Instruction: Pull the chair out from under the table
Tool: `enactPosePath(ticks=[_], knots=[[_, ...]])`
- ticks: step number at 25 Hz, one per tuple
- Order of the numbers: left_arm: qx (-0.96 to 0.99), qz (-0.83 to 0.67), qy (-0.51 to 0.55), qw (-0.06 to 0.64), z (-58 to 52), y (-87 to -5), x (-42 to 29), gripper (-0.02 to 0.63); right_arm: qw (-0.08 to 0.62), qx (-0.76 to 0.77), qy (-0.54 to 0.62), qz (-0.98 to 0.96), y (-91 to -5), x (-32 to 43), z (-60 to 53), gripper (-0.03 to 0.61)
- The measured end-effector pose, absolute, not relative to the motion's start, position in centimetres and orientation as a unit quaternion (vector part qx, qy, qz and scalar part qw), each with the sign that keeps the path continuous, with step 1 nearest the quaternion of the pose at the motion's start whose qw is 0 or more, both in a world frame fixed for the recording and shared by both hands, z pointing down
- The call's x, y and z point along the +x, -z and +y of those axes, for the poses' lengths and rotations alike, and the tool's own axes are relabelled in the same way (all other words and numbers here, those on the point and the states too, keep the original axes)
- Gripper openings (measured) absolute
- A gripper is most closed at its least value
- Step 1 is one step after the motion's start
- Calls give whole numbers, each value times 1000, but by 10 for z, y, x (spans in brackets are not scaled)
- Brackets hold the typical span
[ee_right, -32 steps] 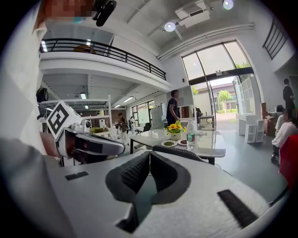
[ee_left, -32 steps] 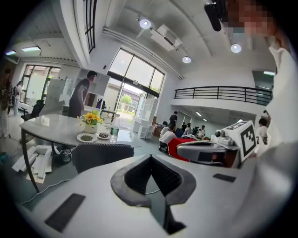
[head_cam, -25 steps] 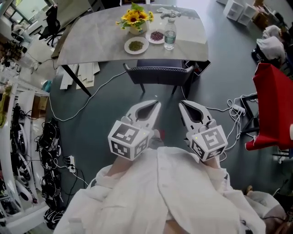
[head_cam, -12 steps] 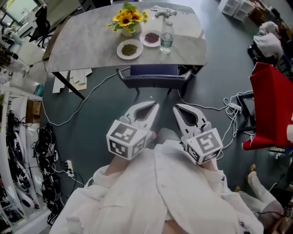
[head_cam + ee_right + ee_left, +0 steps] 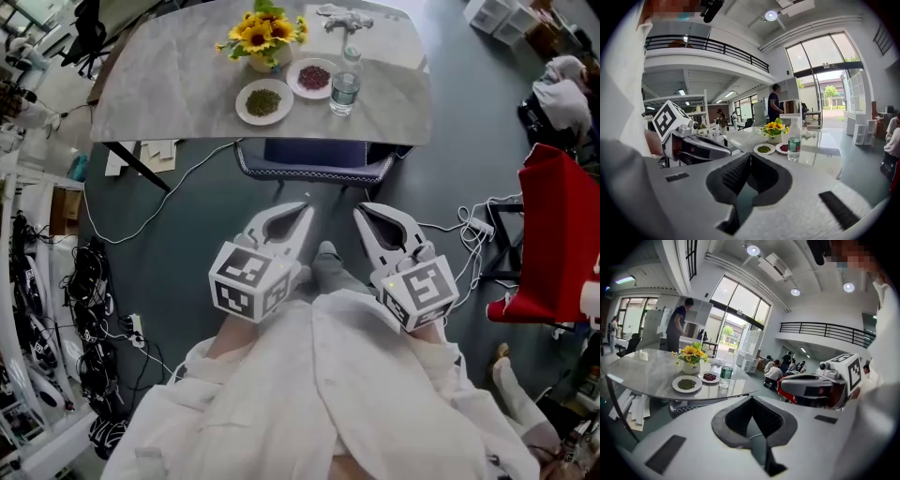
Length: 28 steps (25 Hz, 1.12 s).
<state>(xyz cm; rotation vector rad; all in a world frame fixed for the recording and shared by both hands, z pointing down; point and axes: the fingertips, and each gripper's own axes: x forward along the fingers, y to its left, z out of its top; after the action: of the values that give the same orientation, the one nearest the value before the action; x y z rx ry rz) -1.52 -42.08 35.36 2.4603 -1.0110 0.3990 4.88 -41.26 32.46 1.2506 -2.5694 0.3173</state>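
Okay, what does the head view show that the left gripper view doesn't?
Only the head view: the black floor cables and the left gripper seen from above, shut. Only the left gripper view: tall windows, a balcony railing and a person standing behind the table. Both: the table, sunflowers, water bottle, two plates, the chair under the table and the right gripper.

left gripper (image 5: 751, 398): fingers (image 5: 736, 416) together, nothing between | table (image 5: 642, 366) ahead: sunflowers (image 5: 691, 352), bottle (image 5: 725, 375)
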Motion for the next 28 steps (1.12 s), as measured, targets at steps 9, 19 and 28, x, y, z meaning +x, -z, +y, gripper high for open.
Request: enactPosePath(ticks=[9, 19, 28], knots=[[888, -372, -169, 211, -458, -365, -9, 15, 159, 420, -119, -886, -345, 62, -443, 5], [889, -349, -211, 209, -487, -391, 2, 15, 201, 395, -112, -889, -370, 63, -472, 5], [900, -324, -235, 176, -508, -406, 4, 17, 227, 368, -112, -895, -383, 57, -491, 6]])
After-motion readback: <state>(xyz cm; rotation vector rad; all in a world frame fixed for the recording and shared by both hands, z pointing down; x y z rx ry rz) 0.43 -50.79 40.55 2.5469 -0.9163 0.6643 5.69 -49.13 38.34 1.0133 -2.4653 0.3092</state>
